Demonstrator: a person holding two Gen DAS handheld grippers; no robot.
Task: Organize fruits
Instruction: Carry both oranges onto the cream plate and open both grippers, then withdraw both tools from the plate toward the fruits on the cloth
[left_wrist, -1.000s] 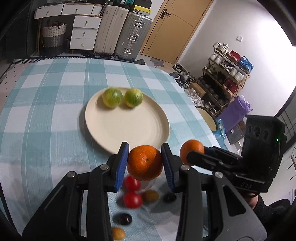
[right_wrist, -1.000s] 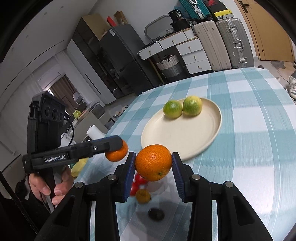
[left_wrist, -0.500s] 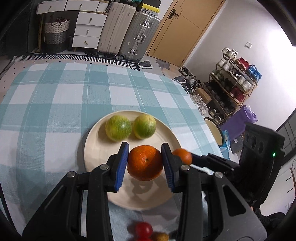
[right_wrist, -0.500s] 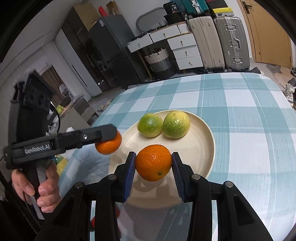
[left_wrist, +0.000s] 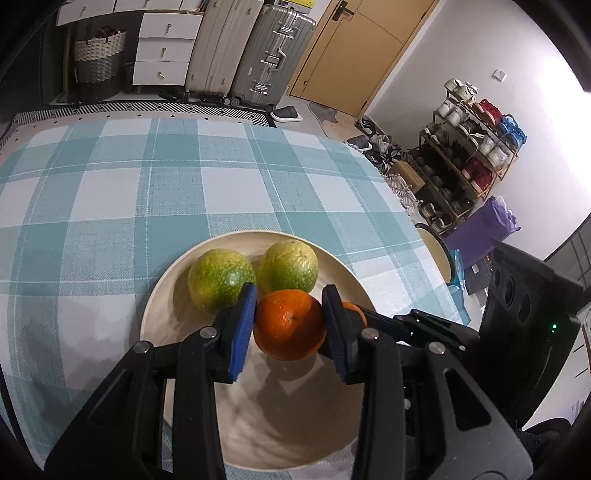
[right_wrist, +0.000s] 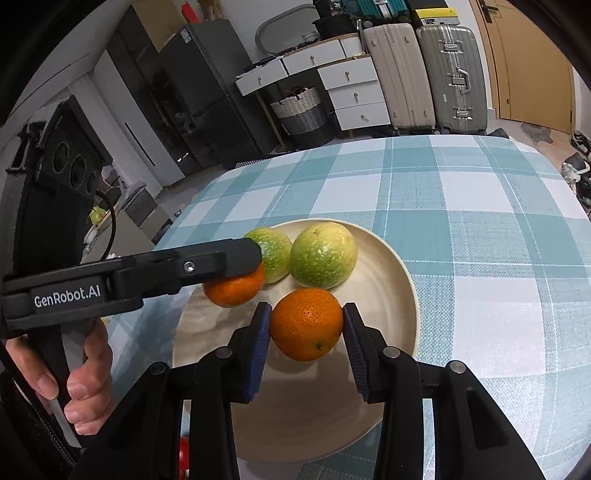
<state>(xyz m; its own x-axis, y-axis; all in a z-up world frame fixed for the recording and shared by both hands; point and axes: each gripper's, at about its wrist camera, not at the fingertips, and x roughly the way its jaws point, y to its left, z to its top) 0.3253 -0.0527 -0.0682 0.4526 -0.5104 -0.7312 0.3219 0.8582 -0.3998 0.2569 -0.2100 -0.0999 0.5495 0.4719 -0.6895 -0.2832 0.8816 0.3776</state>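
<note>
Two black handheld grippers with blue pads hovered over a round cream plate (left_wrist: 162, 306) on a teal checked tablecloth (left_wrist: 110, 192). The left gripper (left_wrist: 289, 325) was clamped on a round orange (left_wrist: 288, 325), the right gripper (right_wrist: 306, 325) on another orange (right_wrist: 306, 324), beside two green citrus fruits (right_wrist: 323, 254). Each orange looked light, firm and prone to rolling, best gripped across its widest part.
</note>
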